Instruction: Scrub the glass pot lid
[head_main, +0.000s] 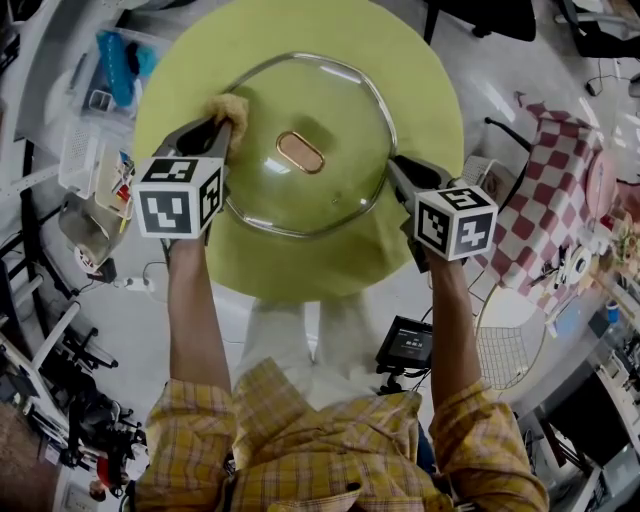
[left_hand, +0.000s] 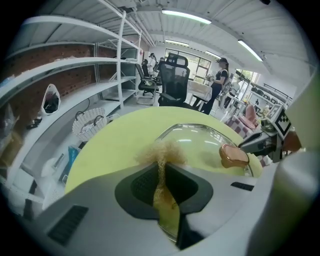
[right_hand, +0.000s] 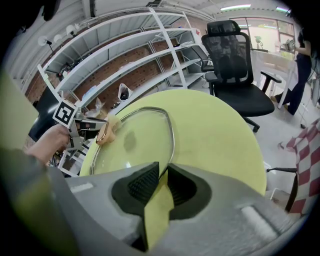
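1. Yellow-green round table (head_main: 430, 90): bare top rings the glass pot lid (head_main: 340, 110), widest at the far side.
2. White shelving (left_hand: 75, 65) and an office chair (right_hand: 232, 50) stand around it.
3. The lid lies dome up, its oval knob (head_main: 300, 152) set diagonally. The left gripper (head_main: 222, 128) clenches a tan scrubber (head_main: 235, 105) at the rim, and the right gripper (head_main: 392, 168) clamps the opposite rim.

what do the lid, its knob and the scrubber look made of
Lid: clear glass, green table shows through; shiny metal-looking rim. Knob: glossy copper colour, metal or plated plastic. Scrubber: tan, fuzzy, likely fibre or sponge.
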